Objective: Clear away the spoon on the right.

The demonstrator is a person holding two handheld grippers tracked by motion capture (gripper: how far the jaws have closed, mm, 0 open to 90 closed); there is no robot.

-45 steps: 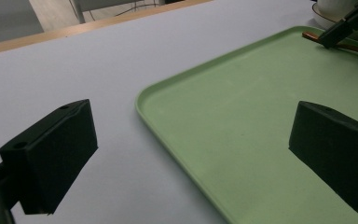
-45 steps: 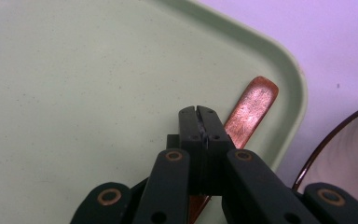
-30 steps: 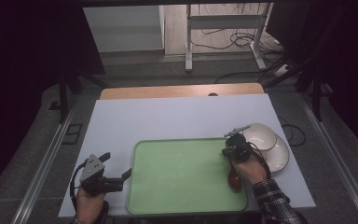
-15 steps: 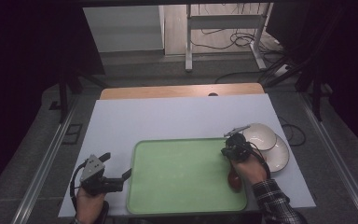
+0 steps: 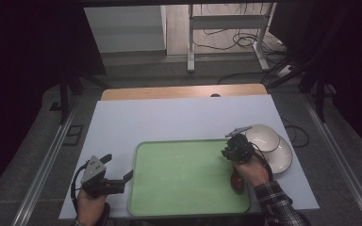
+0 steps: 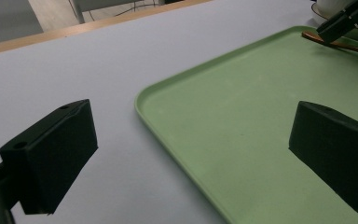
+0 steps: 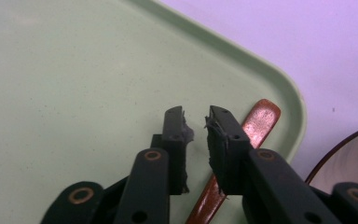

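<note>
A green tray (image 5: 184, 174) lies at the front of the white table. A brown wooden spoon (image 5: 237, 181) rests flat in the tray's right end, its handle (image 7: 262, 119) reaching toward the corner. My right gripper (image 7: 196, 122) points down over that handle. Its jaws have just been opening and now stand a small gap apart, with nothing pressed between the pads and the spoon lying below them. My left gripper (image 5: 120, 165) is open wide at the tray's left rim (image 6: 168, 126), one jaw over the table and one over the tray.
A white bowl (image 5: 262, 137) sits on a white plate (image 5: 283, 157) just right of the tray, close behind my right gripper (image 5: 228, 153). A wooden strip (image 5: 184, 92) borders the table's far edge. Metal rails run along both sides.
</note>
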